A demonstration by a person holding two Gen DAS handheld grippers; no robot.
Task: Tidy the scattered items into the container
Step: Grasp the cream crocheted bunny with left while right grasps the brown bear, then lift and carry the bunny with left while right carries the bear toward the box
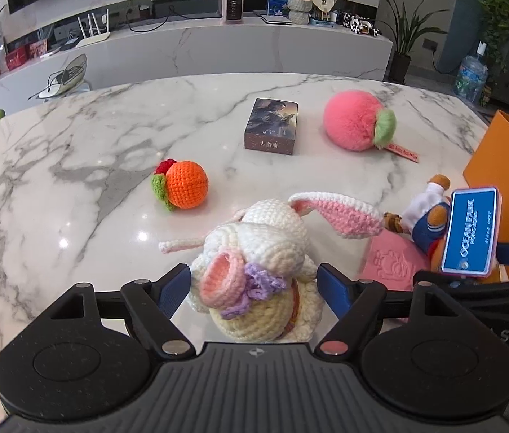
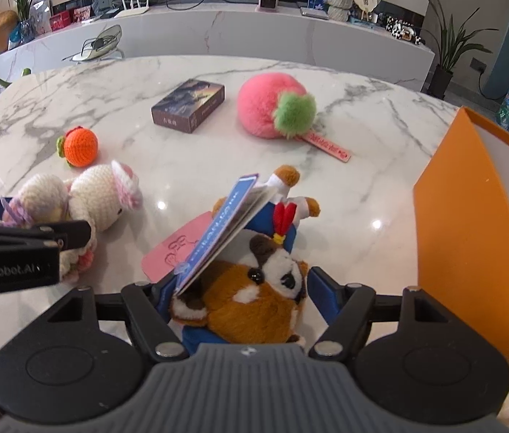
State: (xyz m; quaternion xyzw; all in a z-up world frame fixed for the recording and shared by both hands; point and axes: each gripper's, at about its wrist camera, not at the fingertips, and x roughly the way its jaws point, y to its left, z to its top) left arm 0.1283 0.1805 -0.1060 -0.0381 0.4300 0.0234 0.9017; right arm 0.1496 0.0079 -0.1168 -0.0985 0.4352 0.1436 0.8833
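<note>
both fingers pinching: left [image 1: 254, 285] on knobbly crocheted bunny [image 1: 261, 252], right [image 2: 240, 288] on fuzzy plush [image 2: 251, 288].

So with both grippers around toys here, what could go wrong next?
The crochet bunny has a long ear trailing toward the red panda plush; lifting could snag it. The panda's blue tag sticks up beside the right gripper and may catch on the orange box wall. The left gripper may not be closed firmly.

We read "OCEAN PARK HONG KONG" on the blue tag [image 1: 470, 231], "GenRobot.AI" on the left gripper's [image 2: 38, 238] black side, and "古董商" on the card box [image 1: 271, 125].
</note>
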